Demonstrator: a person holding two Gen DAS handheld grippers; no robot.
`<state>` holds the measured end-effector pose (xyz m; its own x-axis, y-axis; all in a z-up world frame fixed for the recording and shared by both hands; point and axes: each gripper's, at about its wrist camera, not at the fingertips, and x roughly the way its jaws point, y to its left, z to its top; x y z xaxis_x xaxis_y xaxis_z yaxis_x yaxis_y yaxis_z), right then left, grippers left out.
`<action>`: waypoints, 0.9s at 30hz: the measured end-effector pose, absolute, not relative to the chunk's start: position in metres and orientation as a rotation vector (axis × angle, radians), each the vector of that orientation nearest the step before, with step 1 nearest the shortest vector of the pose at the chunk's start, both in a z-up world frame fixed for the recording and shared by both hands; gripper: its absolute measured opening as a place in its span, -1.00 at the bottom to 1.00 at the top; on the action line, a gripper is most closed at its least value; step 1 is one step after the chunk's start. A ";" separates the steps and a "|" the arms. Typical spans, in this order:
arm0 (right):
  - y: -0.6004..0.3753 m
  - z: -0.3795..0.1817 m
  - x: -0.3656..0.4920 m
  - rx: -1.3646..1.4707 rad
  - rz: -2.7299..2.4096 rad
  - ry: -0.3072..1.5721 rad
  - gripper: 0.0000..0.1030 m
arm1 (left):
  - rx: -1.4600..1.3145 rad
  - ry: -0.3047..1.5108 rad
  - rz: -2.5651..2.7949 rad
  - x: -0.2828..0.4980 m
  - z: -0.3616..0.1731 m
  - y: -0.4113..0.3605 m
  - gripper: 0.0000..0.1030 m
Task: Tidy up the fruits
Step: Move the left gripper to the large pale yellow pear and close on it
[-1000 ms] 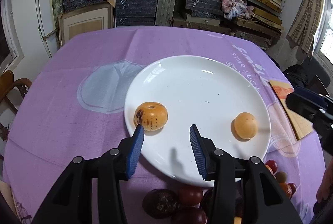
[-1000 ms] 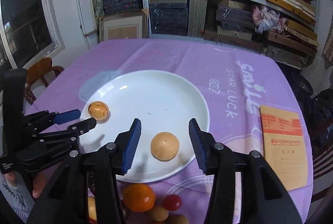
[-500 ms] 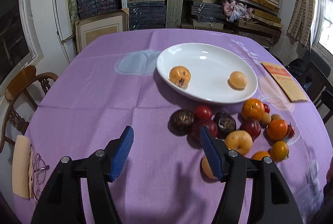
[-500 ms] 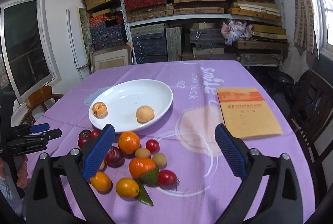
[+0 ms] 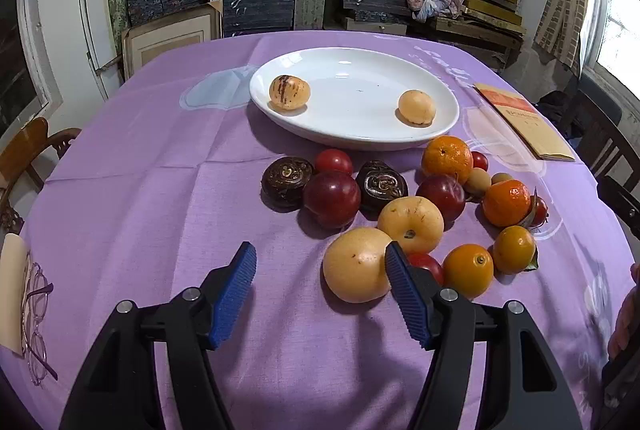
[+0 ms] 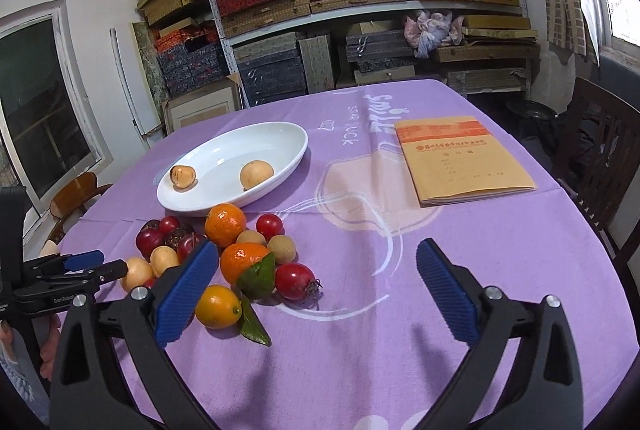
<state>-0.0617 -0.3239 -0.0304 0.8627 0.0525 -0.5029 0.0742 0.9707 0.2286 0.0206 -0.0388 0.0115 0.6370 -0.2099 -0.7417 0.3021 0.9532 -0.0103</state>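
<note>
A white plate (image 5: 360, 142) on the purple cloth holds a spotted yellow fruit (image 5: 289, 93) and a pale round fruit (image 5: 416, 107). In front of it lies a pile of several fruits: an orange (image 5: 446, 158), a dark red plum (image 5: 331, 198), a brown passion fruit (image 5: 286, 182). My left gripper (image 5: 320, 254) is open and empty above the cloth, its right finger beside a large yellow fruit (image 5: 354, 264). My right gripper (image 6: 318, 258) hangs over the cloth with its jaws opening wide and nothing between them. Its left finger stands before the orange (image 6: 226, 226) and the rest of the pile. The left gripper (image 6: 110, 261) shows at the left.
A tan booklet (image 6: 460, 158) lies right of the plate (image 6: 192, 204). Purple glasses (image 5: 36, 314) rest at the table's near left edge. A dark wooden chair (image 6: 596, 158) stands at the right. A person's hand (image 5: 626, 314) shows at the right edge. Shelves of boxes fill the back wall.
Both grippers have drawn back from the plate toward the near side of the table and opened wider. The fruit pile has come into view. Both fruits stay on the plate.
</note>
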 end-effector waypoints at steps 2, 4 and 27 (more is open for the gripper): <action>-0.322 -0.027 -0.057 0.249 -0.006 0.533 0.90 | 0.121 0.833 -0.298 0.021 0.010 -0.041 0.31; -0.322 -0.026 -0.057 0.251 -0.006 0.533 0.90 | 0.120 0.841 -0.304 0.023 0.008 -0.043 0.32; -0.324 -0.028 -0.054 0.286 -0.011 0.542 0.92 | 0.029 0.877 -0.269 0.032 -0.012 -0.032 0.86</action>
<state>-0.0539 -0.3243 -0.0275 0.8578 0.0649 -0.5099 0.0852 0.9603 0.2655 0.0324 -0.0324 -0.0116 0.6078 -0.2209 -0.7628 0.2443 0.9660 -0.0851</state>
